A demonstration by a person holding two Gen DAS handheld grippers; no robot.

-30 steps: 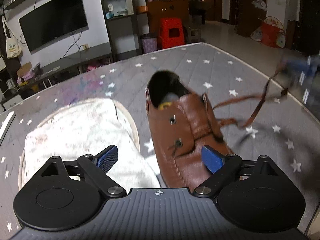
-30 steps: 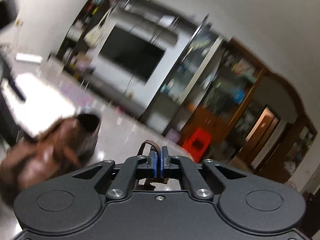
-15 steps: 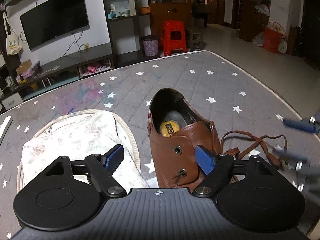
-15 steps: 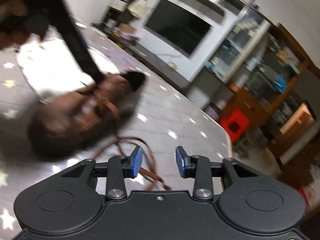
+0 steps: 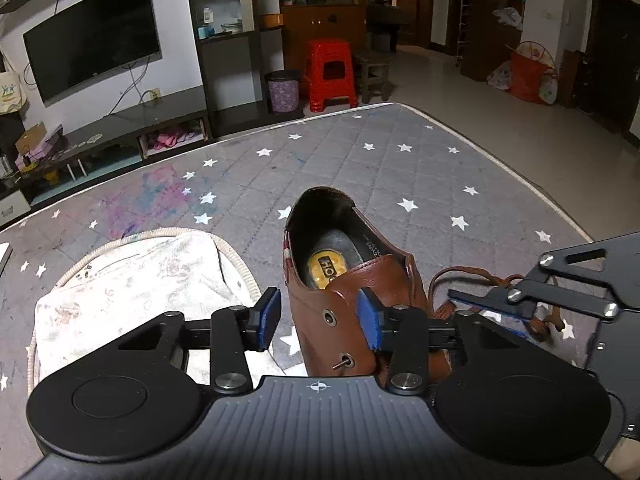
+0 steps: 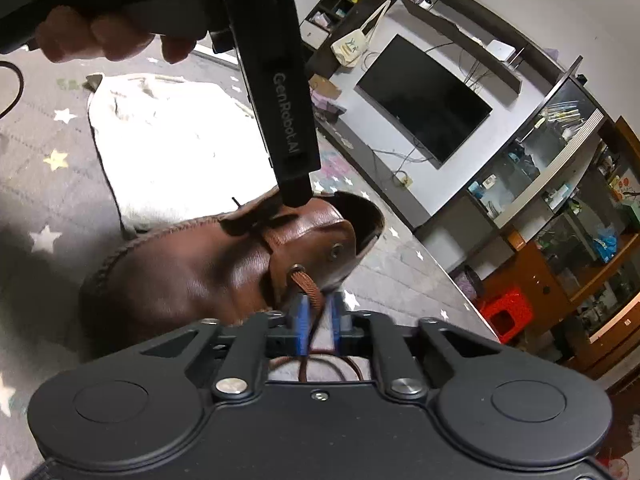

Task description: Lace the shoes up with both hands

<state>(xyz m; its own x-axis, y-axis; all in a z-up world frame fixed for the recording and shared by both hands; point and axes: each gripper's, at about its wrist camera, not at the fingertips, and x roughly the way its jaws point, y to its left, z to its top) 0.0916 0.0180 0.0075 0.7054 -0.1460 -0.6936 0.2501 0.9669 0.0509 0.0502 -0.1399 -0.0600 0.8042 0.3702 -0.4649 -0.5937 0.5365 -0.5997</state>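
— Where is the shoe?

— The brown leather lace-up shoe (image 5: 352, 292) lies at the centre of the frame on the grey star-print quilted mat (image 5: 400, 168), right of the white cloth (image 5: 132, 280).

— And your left gripper (image 5: 318, 316)?

— Its jaws have just been closing around the shoe's near eyelet flap, still spread, with 1 blue pad (image 5: 367, 318) against the leather.

— The right?

— My right gripper (image 6: 318, 318) is pressed together, pinching the brown woven shoelace (image 6: 310, 292) just below its eyelet.

Grey star-patterned mattress (image 5: 360, 168), white cloth (image 5: 132, 280) lying on it, wall television (image 5: 92, 36), red plastic stool (image 5: 330, 74) beside purple bin (image 5: 283, 91)
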